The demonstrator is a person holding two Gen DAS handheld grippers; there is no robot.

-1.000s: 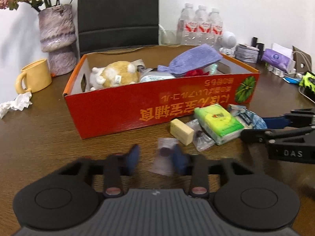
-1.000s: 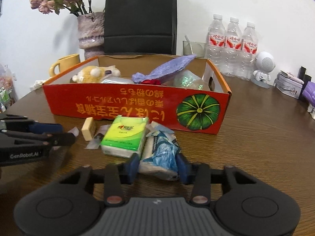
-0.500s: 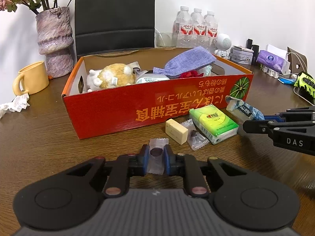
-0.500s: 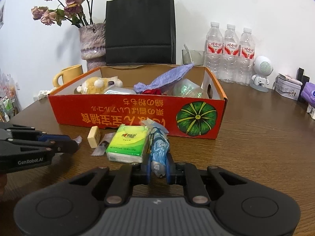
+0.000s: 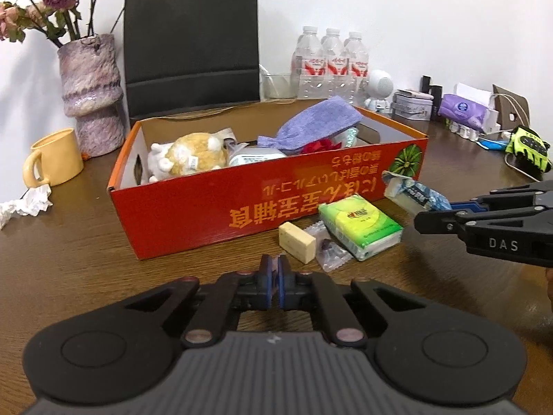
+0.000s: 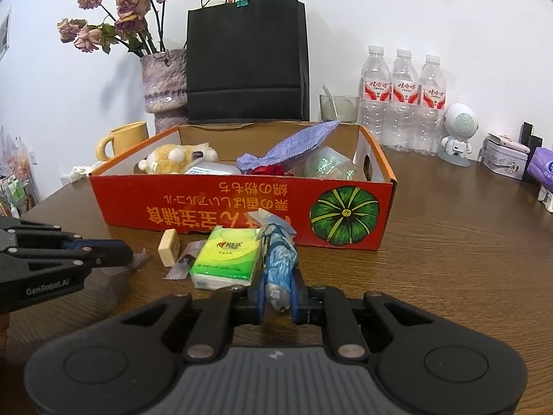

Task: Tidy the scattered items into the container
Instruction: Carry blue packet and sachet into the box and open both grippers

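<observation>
The right gripper (image 6: 278, 299) squeezes a blue and white packet (image 6: 279, 263), lifted in front of the red box (image 6: 242, 207). The left gripper (image 5: 273, 285) is pinched tight on a small clear wrapper (image 6: 138, 259). A green tissue pack (image 6: 226, 257) and a yellow block (image 6: 169, 247) lie on the table (image 6: 449, 259) by the box.

I count three water bottles (image 6: 402, 98) far beyond my fingers, one red box (image 6: 242, 204), one mug (image 5: 55, 160), one vase (image 6: 164, 86) and one black bag (image 6: 247, 57). Just ahead of the fingers on the desk (image 6: 449, 259): one green tissue pack (image 6: 230, 257), one pale block (image 6: 169, 247), one clear wrapper (image 5: 331, 254).
</observation>
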